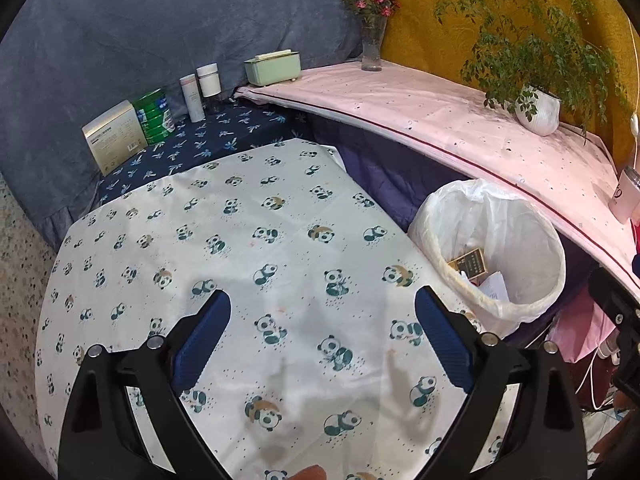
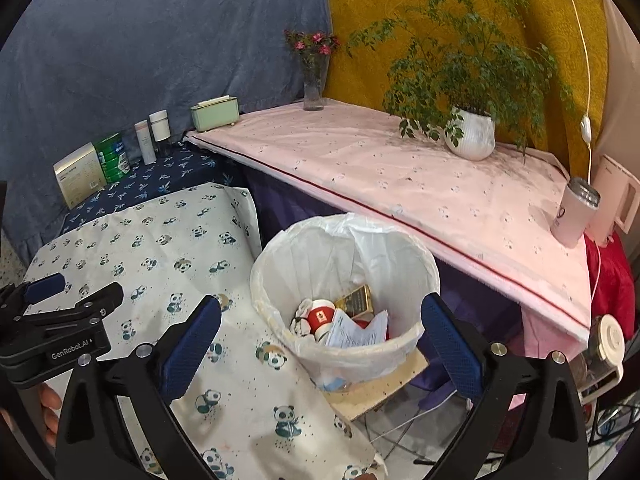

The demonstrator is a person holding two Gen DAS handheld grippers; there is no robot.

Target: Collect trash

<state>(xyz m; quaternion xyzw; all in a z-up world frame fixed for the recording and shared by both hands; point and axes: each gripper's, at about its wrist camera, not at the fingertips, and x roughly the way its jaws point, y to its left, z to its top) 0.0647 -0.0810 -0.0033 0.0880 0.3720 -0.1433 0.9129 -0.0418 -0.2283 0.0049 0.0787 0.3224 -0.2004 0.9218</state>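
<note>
A white bin [image 2: 280, 280] lined with a white bag stands at the right edge of the panda-print table [image 2: 160, 248]. It holds trash: a red and white container [image 2: 320, 314], a gold and black box [image 2: 356, 300] and crumpled paper [image 2: 356, 330]. The bin also shows in the left wrist view [image 1: 520, 240]. My right gripper [image 2: 320, 316] is open and empty, hovering over the bin. My left gripper [image 1: 322, 312] is open and empty above the panda cloth [image 1: 240, 240]; it also shows at the left of the right wrist view [image 2: 44, 292].
At the back stand a gold box [image 1: 114, 136], a green can [image 1: 154, 116], two white bottles [image 1: 200, 88] and a green tissue box [image 1: 274, 66]. The pink-covered shelf [image 2: 400, 168] carries a flower vase [image 2: 314, 76], a potted plant [image 2: 472, 128] and a pink cup [image 2: 576, 212].
</note>
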